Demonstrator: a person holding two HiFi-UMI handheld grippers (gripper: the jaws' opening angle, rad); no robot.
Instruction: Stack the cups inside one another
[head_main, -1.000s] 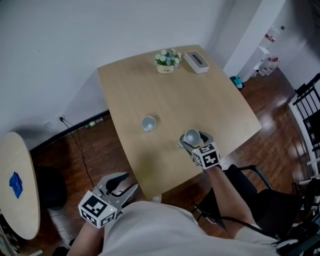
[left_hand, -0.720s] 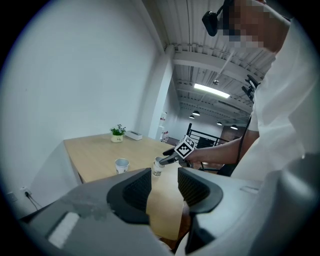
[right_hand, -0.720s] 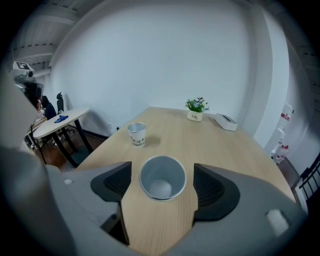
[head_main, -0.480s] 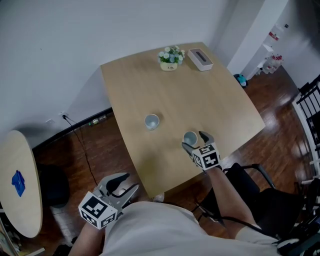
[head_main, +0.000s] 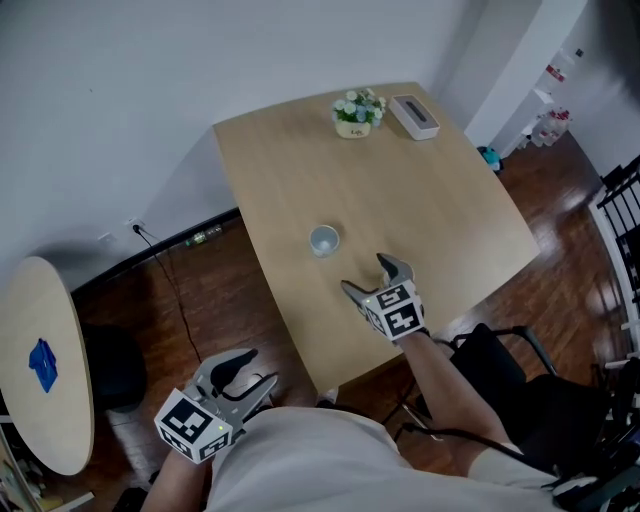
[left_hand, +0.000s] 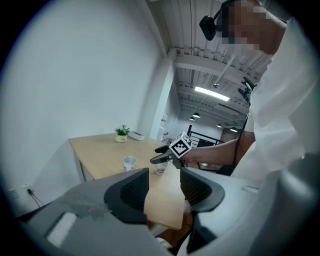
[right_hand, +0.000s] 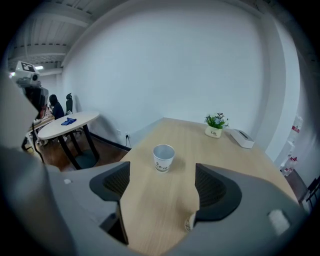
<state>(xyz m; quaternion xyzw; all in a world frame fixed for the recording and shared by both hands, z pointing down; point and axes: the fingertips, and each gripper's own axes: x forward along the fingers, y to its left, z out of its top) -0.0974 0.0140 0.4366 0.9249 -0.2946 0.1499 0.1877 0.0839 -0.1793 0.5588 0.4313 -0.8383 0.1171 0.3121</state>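
One white cup (head_main: 323, 240) stands upright near the table's left edge; it also shows ahead of the right jaws (right_hand: 163, 157). A second cup (left_hand: 161, 168) stands on the table right under my right gripper (head_main: 370, 277), which hides it in the head view. That gripper is open with nothing between its fingers, its jaws pointing at the first cup. My left gripper (head_main: 238, 375) hangs off the table, low at the front left, open and empty. The table edge shows between its jaws in the left gripper view.
A small flower pot (head_main: 359, 112) and a white box (head_main: 414, 116) sit at the table's far edge. A round side table (head_main: 40, 370) stands at the left. A dark chair (head_main: 500, 360) is at the front right, and a cable lies on the floor by the wall.
My right gripper has swung left toward the far cup. The cup that stood between its jaws is now hidden under it. The left gripper has barely moved.
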